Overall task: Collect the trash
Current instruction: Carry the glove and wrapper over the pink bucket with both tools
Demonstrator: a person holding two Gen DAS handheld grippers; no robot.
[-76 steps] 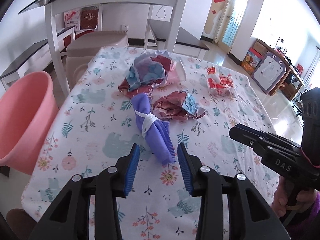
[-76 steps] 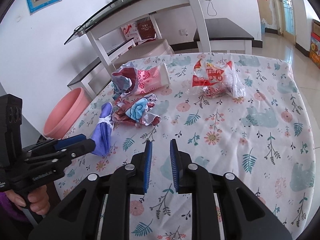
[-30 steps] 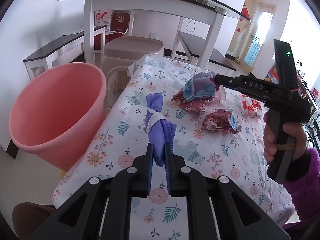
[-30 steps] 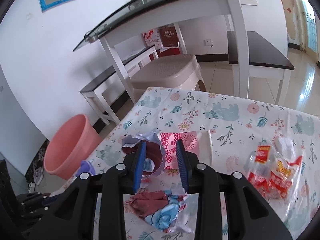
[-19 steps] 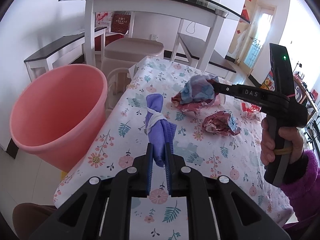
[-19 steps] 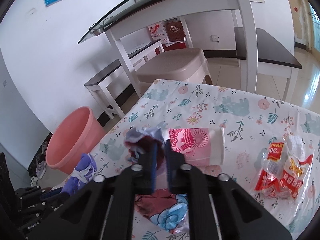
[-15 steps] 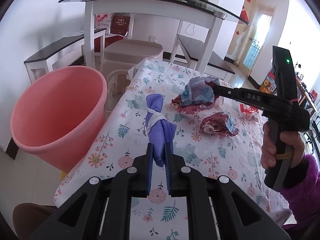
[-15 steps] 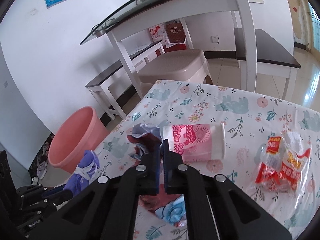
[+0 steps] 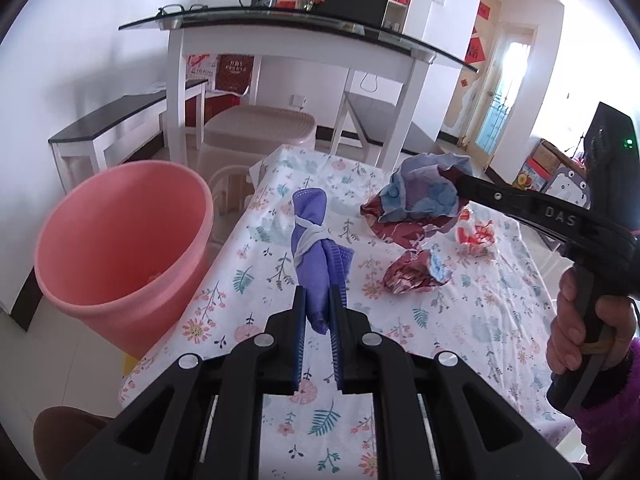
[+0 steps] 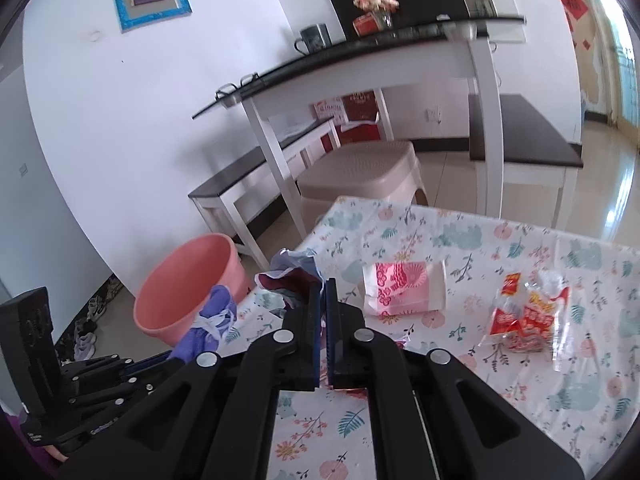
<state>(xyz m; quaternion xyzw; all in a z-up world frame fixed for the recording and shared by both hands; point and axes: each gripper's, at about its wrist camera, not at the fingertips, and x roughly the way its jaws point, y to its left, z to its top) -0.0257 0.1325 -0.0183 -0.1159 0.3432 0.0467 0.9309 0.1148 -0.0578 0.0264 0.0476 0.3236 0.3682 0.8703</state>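
My left gripper (image 9: 319, 305) is shut on a purple rolled cloth tied with a white band (image 9: 312, 240), held above the floral tablecloth (image 9: 460, 332). My right gripper (image 10: 321, 292) is shut on a crumpled red and blue wrapper (image 10: 290, 276), lifted off the table; the same wrapper (image 9: 420, 200) hangs at that gripper's tip in the left wrist view. A pink bucket (image 9: 120, 248) stands on the floor beside the table's left edge, also seen as the bucket (image 10: 188, 280) past the table corner. A second crumpled wrapper (image 9: 416, 274) lies on the cloth.
A pink patterned paper cup (image 10: 404, 288) lies on its side and a clear red-printed plastic bag (image 10: 528, 316) rests further right. Beyond the table stand a beige plastic stool (image 9: 260, 128), a white glass-topped desk (image 9: 280, 40) and dark benches. A hand (image 9: 580, 332) grips the right tool.
The right gripper closed on the red and blue wrapper and lifted it off the table toward the bucket side. The left gripper rose slightly with the purple cloth still held.
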